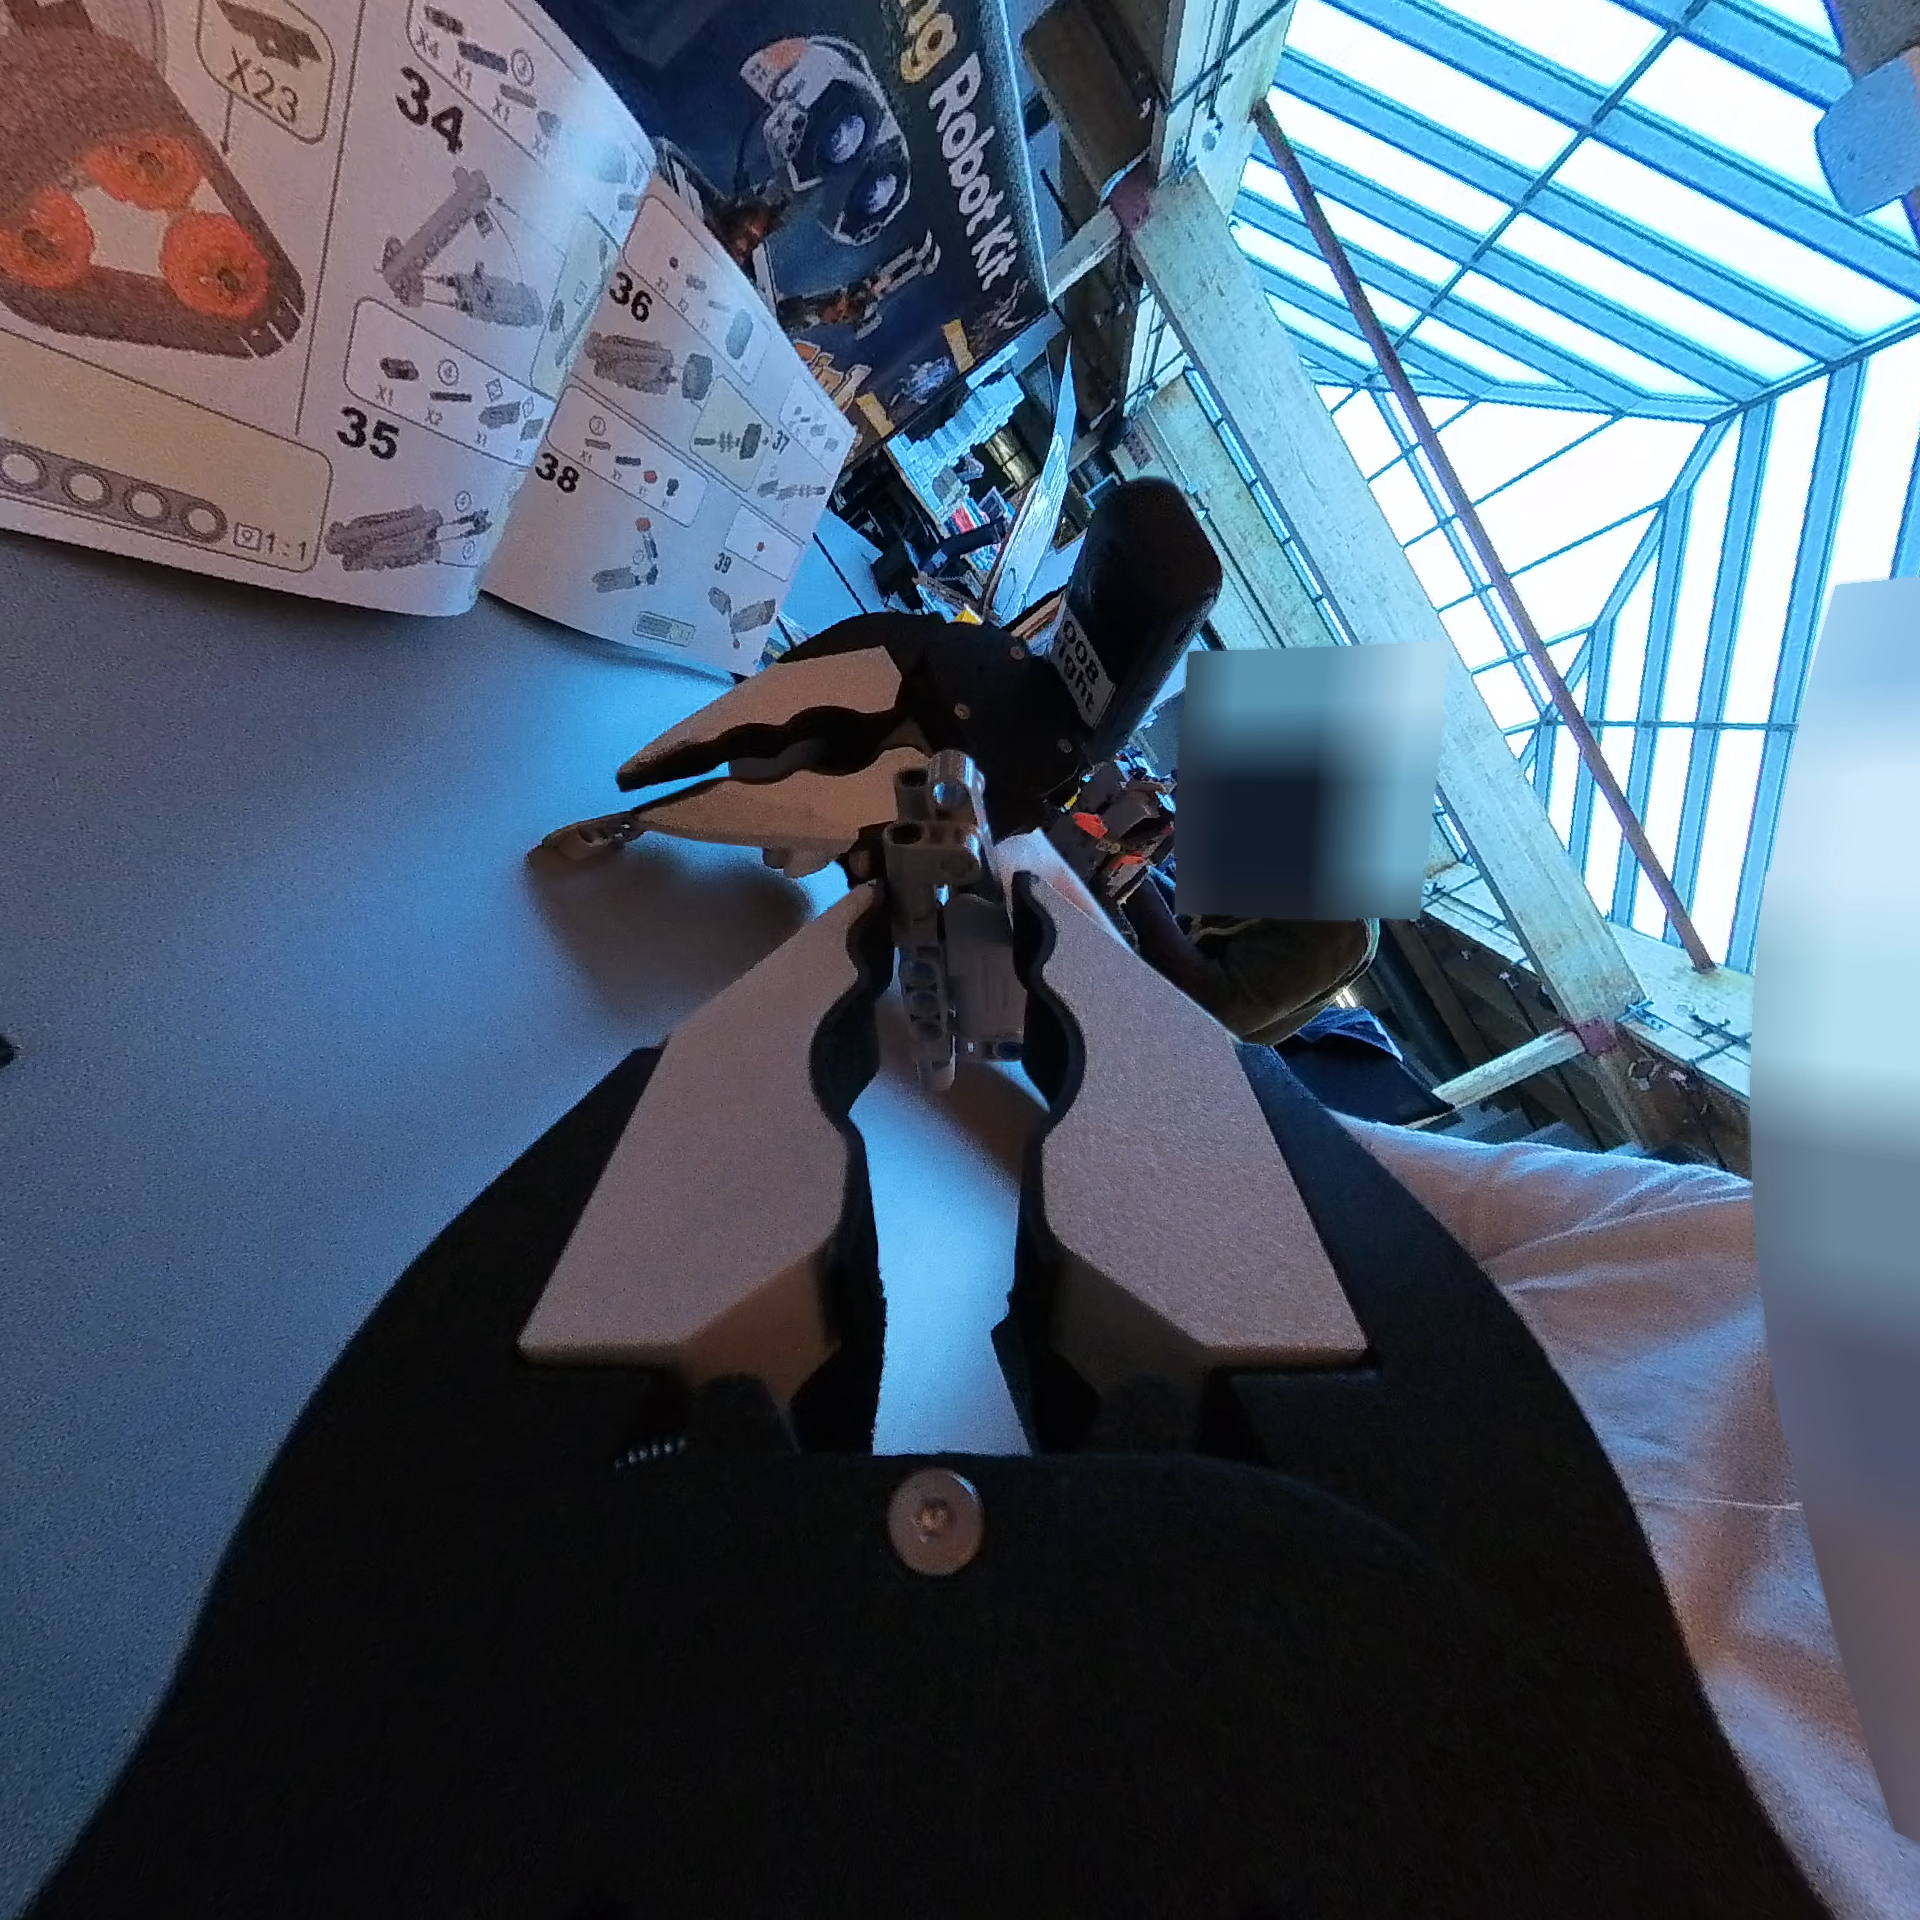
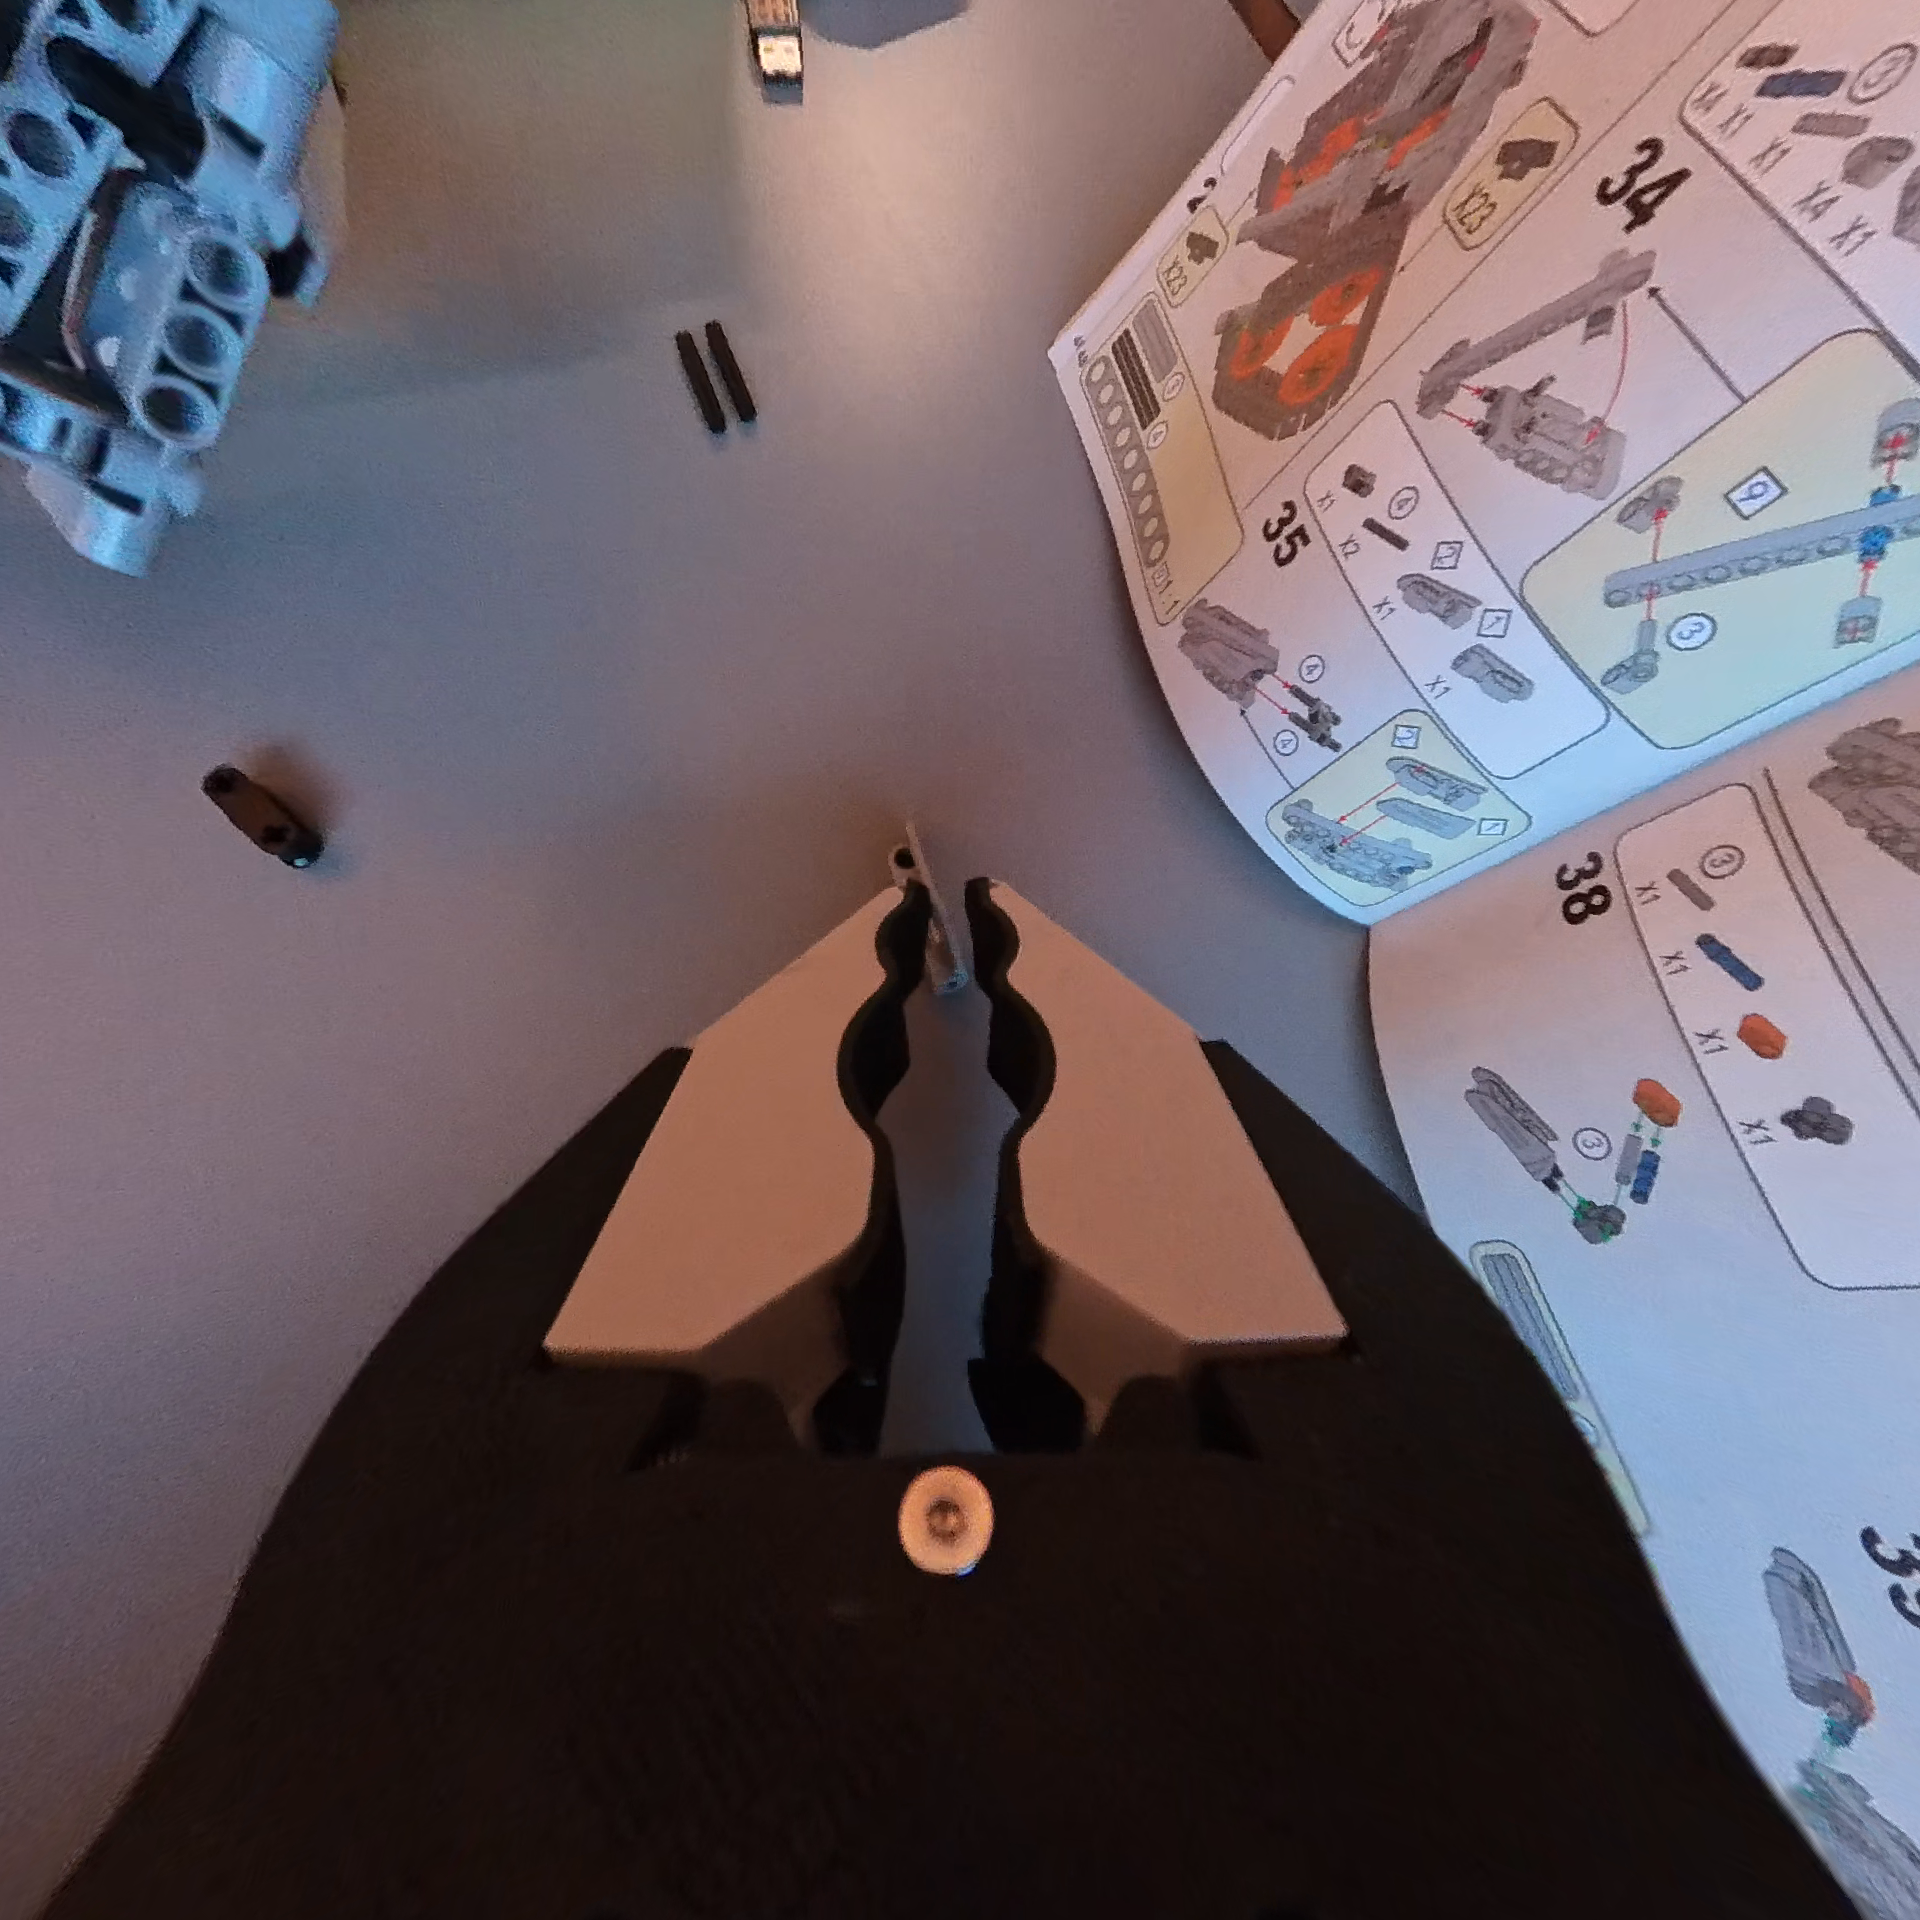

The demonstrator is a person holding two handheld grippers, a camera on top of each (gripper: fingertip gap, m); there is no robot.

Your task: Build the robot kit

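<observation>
My left gripper (image 1: 945, 894) is shut on a grey building-block assembly (image 1: 940, 935) and holds it upright above the grey table (image 1: 260, 935). The same assembly shows at the top left of the right wrist view (image 2: 135, 270). My right gripper (image 2: 940, 894) is shut on a small thin grey beam piece (image 2: 935, 920), low over the table. In the left wrist view the right gripper (image 1: 629, 798) is just beyond the assembly, with the small piece (image 1: 582, 836) sticking out of its tips near the tabletop.
An open instruction booklet (image 2: 1455, 520) lies to the right, also seen in the left wrist view (image 1: 312, 312). Two black axles (image 2: 715, 376) and a black connector (image 2: 260, 816) lie on the table (image 2: 623, 623). A kit box (image 1: 914, 208) stands behind the booklet. Some 12 cm of space lies between my two pairs of fingers. From the left gripper's tips to the black connector (image 2: 260, 816) is close to 10 cm.
</observation>
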